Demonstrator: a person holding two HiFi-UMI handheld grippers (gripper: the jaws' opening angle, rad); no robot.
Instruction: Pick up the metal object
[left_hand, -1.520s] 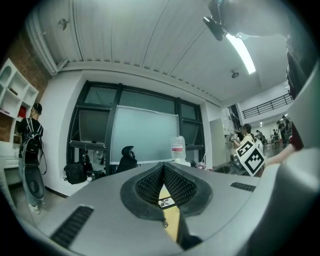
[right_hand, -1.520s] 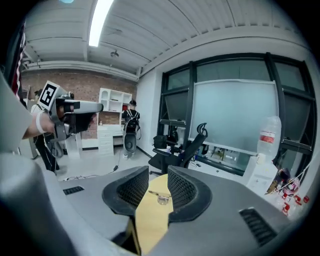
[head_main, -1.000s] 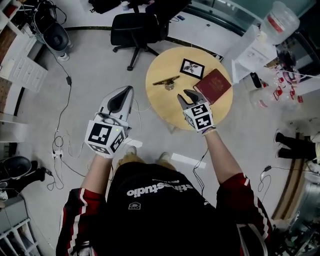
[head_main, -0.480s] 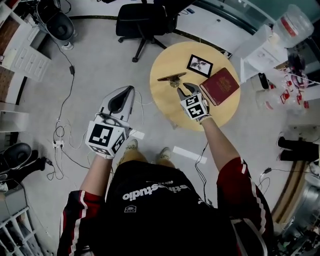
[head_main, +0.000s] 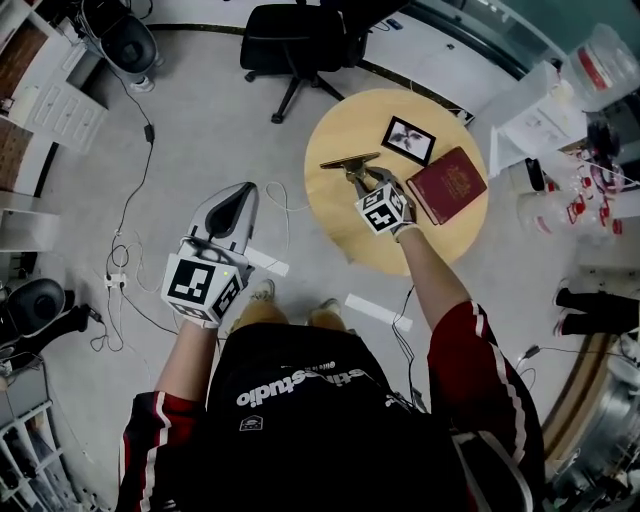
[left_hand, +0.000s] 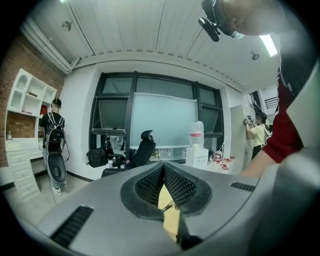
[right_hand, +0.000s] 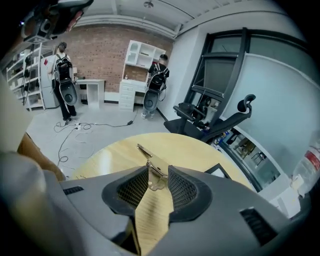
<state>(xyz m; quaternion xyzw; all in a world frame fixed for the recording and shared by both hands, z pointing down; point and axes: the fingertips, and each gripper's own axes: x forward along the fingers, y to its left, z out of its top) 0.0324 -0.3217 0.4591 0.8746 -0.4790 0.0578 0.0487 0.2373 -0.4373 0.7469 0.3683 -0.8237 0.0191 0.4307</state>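
Observation:
The metal object (head_main: 350, 162), a brass-coloured flat bar on a small base, lies at the far left of the round wooden table (head_main: 340, 225). My right gripper (head_main: 372, 181) reaches over the table and stands open, its fingertips on either side of the object's base. In the right gripper view the metal object (right_hand: 156, 169) sits between the dark pads at the tips of the right gripper (right_hand: 158, 176), its bar pointing away to the left. My left gripper (head_main: 238, 195) hangs over the floor left of the table, shut and empty; the left gripper (left_hand: 163, 168) shows its pads meeting.
A dark red book (head_main: 447, 185) lies on the table right of my right gripper, and a black picture frame (head_main: 408, 139) behind it. A black office chair (head_main: 300, 40) stands beyond the table. Cables (head_main: 125, 240) trail over the floor at left. People with backpacks (right_hand: 64, 80) stand far off.
My right gripper has moved forward and left across the table until its fingertips flank the metal object. The left gripper has barely moved.

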